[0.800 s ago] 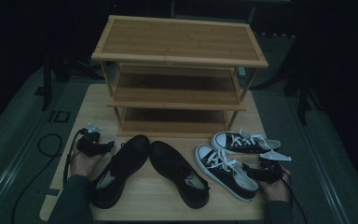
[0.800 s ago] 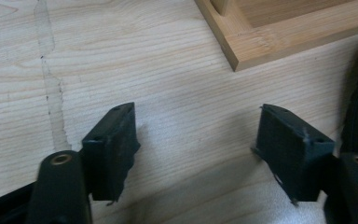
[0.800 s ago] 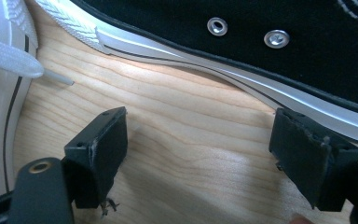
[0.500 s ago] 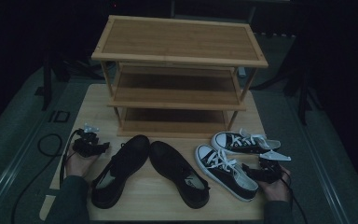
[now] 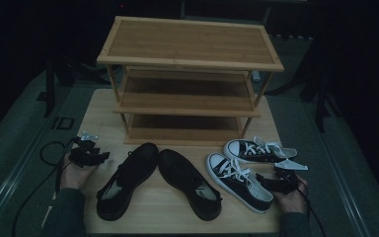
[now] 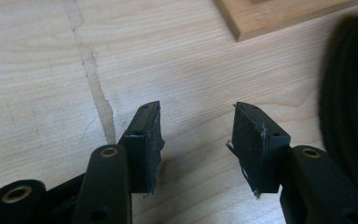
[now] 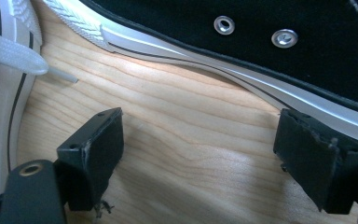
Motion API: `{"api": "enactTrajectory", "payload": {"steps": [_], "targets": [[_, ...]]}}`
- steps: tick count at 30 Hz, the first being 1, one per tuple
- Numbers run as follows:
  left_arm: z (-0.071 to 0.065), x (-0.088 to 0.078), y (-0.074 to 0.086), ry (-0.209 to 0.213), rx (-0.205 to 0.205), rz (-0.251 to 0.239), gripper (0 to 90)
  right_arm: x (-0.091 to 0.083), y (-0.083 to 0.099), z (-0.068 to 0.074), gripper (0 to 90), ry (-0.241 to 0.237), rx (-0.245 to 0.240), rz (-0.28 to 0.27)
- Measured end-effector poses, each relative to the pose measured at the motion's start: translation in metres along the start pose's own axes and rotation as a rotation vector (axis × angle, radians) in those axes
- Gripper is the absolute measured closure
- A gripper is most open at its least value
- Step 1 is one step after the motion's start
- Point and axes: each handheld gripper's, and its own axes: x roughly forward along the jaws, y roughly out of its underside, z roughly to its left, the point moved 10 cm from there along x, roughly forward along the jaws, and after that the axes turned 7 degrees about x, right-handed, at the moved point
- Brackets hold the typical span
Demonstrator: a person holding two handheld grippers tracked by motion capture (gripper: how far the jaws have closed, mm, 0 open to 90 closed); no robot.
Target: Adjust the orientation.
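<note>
A pair of black shoes, one [image 5: 126, 180] left and one [image 5: 187, 182] right, lies in the middle of the wooden table [image 5: 96, 116]. Two black-and-white sneakers, near [image 5: 237, 180] and far [image 5: 259, 149], lie to the right. My left gripper [image 5: 96, 157] rests on the table left of the black shoes, its jaws apart over bare wood [image 6: 196, 126] with a black shoe [image 6: 349, 102] just beside it. My right gripper [image 5: 269, 181] sits at the near sneaker's heel end, jaws wide [image 7: 198, 128] with nothing between them. That sneaker's white sole and eyelets [image 7: 261, 42] lie just ahead.
A three-tier bamboo shoe rack [image 5: 190, 44] stands at the back of the table, and its foot [image 6: 279, 14] lies ahead of the left gripper. A white lace [image 7: 9, 56] and the second sneaker [image 7: 0, 93] lie left of the right gripper. A cable [image 5: 49, 153] trails off the table's left edge.
My left gripper has drifted a little to the left, away from the black shoe. The right gripper and all the shoes have stayed put.
</note>
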Motion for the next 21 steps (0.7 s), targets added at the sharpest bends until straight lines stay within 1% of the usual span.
{"api": "enactTrajectory", "payload": {"steps": [2,3,4,5,7,8,9,11,12,13,16,19,21], "targets": [[-0.004,-0.003,-0.003,0.023,0.008,-0.005,54.4,0.0,0.0,0.0,15.4,-0.001,-0.001,0.001],[-0.004,-0.003,-0.003,0.023,0.008,-0.005,54.7,0.0,0.0,0.0,15.3,-0.001,-0.001,0.001],[-0.008,-0.006,-0.007,0.047,0.025,-0.007,54.7,0.0,0.0,0.0,15.0,-0.002,-0.002,0.002],[-0.01,-0.008,-0.009,0.058,0.034,-0.008,54.7,0.0,0.0,0.001,14.7,-0.003,-0.002,0.003],[-0.015,-0.012,-0.014,0.087,0.046,-0.02,54.7,0.0,0.0,0.001,14.5,-0.004,-0.004,0.003],[-0.017,-0.014,-0.015,0.098,0.047,-0.023,54.8,0.0,0.0,0.001,14.4,-0.004,-0.004,0.003],[-0.019,-0.016,-0.017,0.107,0.057,-0.023,54.9,0.0,0.0,0.001,14.4,-0.004,-0.004,0.003],[-0.021,-0.018,-0.018,0.112,0.064,-0.022,55.0,0.0,0.0,0.001,14.4,-0.003,-0.004,0.004],[-0.024,-0.022,-0.021,0.129,0.084,-0.019,55.6,0.0,0.001,0.001,14.3,-0.004,-0.003,0.004],[-0.026,-0.024,-0.023,0.136,0.089,-0.019,55.9,0.0,0.001,0.001,14.3,-0.004,-0.003,0.004],[-0.03,-0.029,-0.027,0.145,0.122,-0.018,56.4,0.0,0.001,0.001,14.3,-0.004,-0.003,0.004],[-0.033,-0.034,-0.03,0.156,0.146,-0.014,56.8,0.0,0.001,0.001,14.2,-0.004,-0.003,0.004],[-0.034,-0.035,-0.032,0.159,0.152,-0.013,56.9,0.0,0.001,0.001,14.2,-0.004,-0.003,0.004]]}}
